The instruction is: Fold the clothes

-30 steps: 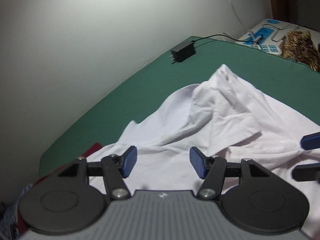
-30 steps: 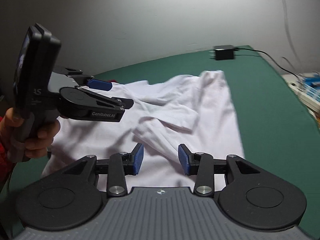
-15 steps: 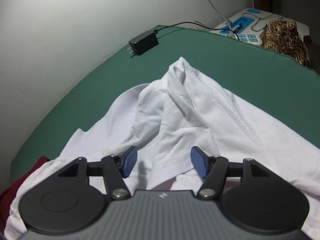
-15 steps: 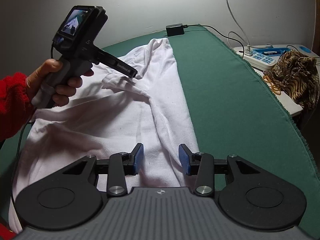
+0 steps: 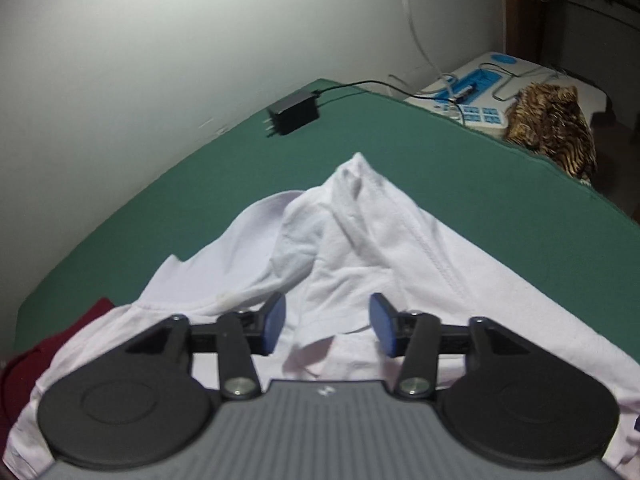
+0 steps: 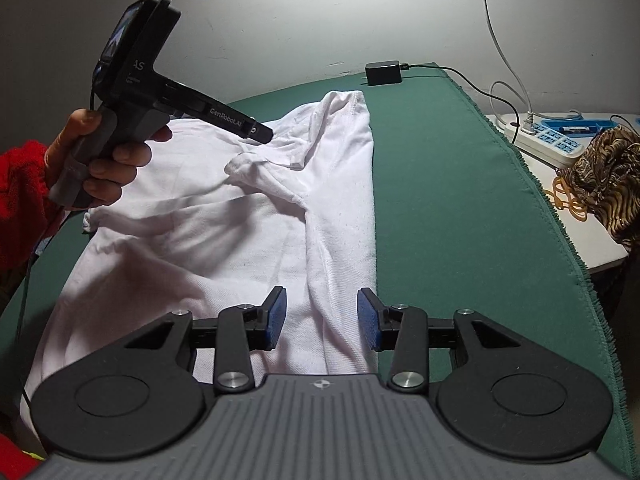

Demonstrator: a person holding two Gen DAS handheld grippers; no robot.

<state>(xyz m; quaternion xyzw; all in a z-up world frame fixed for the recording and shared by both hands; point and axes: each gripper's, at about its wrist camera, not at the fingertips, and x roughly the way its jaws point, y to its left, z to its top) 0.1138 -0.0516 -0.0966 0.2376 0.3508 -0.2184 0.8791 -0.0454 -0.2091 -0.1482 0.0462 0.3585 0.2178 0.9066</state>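
White shirt (image 6: pixel 224 240) spread rumpled across green surface (image 6: pixel 460 208), one long edge folded in along the right-hand side, far end bunched into a peak (image 5: pixel 356 168) pointing toward black power adapter (image 5: pixel 294 114). Left gripper (image 5: pixel 326 326) wide apart, blue pads (image 5: pixel 274 322) on either side of a loose sleeve flap, nothing clamped between them; flap edge lying just under the gap. From the right wrist view, same left gripper (image 6: pixel 264 134) held in a hand (image 6: pixel 104 160) with a red cuff, nose pressed down near a crumpled sleeve fold (image 6: pixel 256 164) at the upper middle of the garment; fingertips hidden there by the tool body. Right gripper (image 6: pixel 322 318) likewise wide apart, blue pads (image 6: pixel 368 318) straddling the near end of the folded side strip, holding nothing; whether touching cloth or hovering just above, cannot tell. Dark red cloth (image 5: pixel 60 344) peeking out at the left edge, partly under the shirt. Adapter cable (image 6: pixel 452 72) running off the far right corner toward a white and blue power strip (image 6: pixel 556 136) on a lower white stand beside the surface. Brown tiger-striped fabric (image 6: pixel 608 176) heaped next to the strip, orange rubber bands (image 6: pixel 568 200) just beside it. Pale wall (image 5: pixel 200 40) close behind the far edge, white cord (image 6: pixel 496 36) hanging down it.
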